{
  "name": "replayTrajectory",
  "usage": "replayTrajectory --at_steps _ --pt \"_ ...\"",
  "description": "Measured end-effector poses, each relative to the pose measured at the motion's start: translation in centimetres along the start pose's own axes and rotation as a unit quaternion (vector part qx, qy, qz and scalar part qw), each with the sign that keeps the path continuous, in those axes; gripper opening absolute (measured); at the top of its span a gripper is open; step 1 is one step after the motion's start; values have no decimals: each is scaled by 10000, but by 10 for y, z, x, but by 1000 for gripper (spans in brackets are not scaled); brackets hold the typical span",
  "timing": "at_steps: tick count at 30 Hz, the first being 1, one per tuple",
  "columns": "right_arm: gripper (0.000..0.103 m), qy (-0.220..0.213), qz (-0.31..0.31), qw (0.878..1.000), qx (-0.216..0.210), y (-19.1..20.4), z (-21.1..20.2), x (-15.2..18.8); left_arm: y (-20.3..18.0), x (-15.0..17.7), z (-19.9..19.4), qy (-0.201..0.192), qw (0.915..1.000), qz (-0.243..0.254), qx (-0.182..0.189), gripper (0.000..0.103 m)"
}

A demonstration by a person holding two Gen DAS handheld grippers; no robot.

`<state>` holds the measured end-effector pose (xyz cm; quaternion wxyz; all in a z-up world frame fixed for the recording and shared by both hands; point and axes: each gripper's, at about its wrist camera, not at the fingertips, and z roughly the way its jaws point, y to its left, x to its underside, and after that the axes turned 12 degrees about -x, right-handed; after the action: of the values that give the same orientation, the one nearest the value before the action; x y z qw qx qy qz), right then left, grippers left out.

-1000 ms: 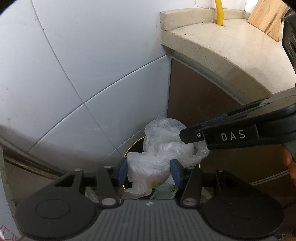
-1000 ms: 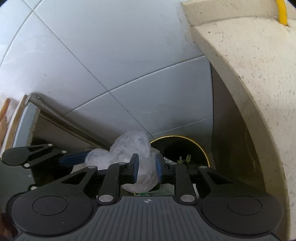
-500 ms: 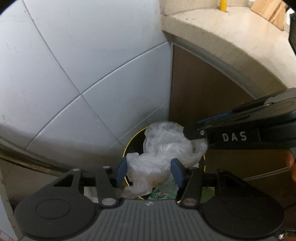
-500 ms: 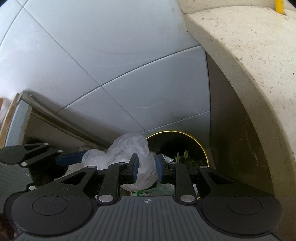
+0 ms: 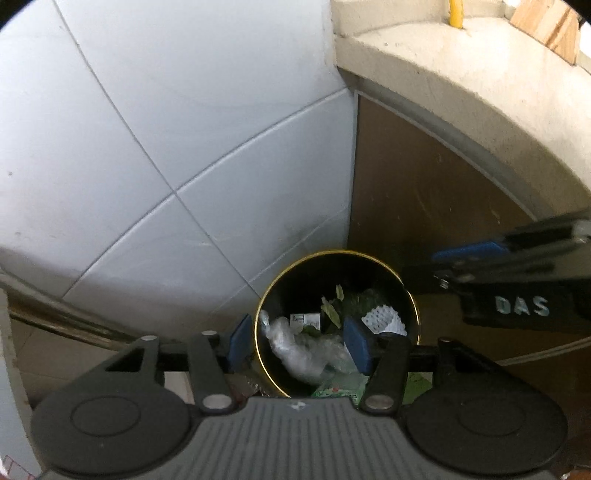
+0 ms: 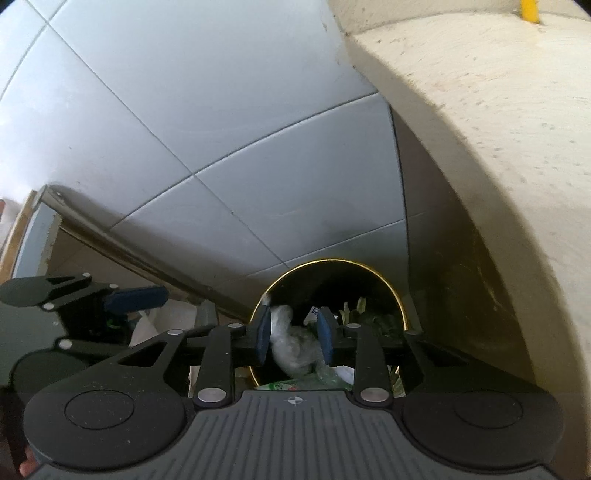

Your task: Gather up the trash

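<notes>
A crumpled clear plastic bag (image 5: 295,352) (image 6: 291,345) lies loose inside a round black bin with a gold rim (image 5: 332,252) (image 6: 332,260), on top of leaves, a white foam net and green packaging. My left gripper (image 5: 298,343) hovers over the bin's left side, jaws opening, pads touching nothing. My right gripper (image 6: 294,332) hangs above the same bin, jaws also opening, with the bag seen below through the gap, not pressed. The right gripper (image 5: 465,256) appears side-on in the left wrist view. In the right wrist view the left gripper (image 6: 136,297) shows at the left.
The bin stands in a corner between a white tiled wall (image 5: 166,129) and a brown cabinet front (image 5: 424,192) under a pale stone counter (image 5: 461,74). A yellow pipe (image 5: 456,14) and a wooden board (image 5: 546,22) sit on the counter. A metal bar (image 5: 55,314) runs low at the left.
Both grippers held the plastic bag above the bin; their jaws have widened and the bag has dropped into the bin. The right gripper has drawn back to the right.
</notes>
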<state>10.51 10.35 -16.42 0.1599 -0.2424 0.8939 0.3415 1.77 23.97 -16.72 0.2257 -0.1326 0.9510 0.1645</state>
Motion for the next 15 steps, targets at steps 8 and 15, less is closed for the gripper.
replayTrajectory --at_steps 8,15 --pt "44 -708 -264 9969 196 29 -43 6 23 -2 -34 -681 9954 -672 -84 51" --pt "57 -1237 -427 9903 469 49 -76 11 33 6 -75 -1280 9859 -1048 -253 63"
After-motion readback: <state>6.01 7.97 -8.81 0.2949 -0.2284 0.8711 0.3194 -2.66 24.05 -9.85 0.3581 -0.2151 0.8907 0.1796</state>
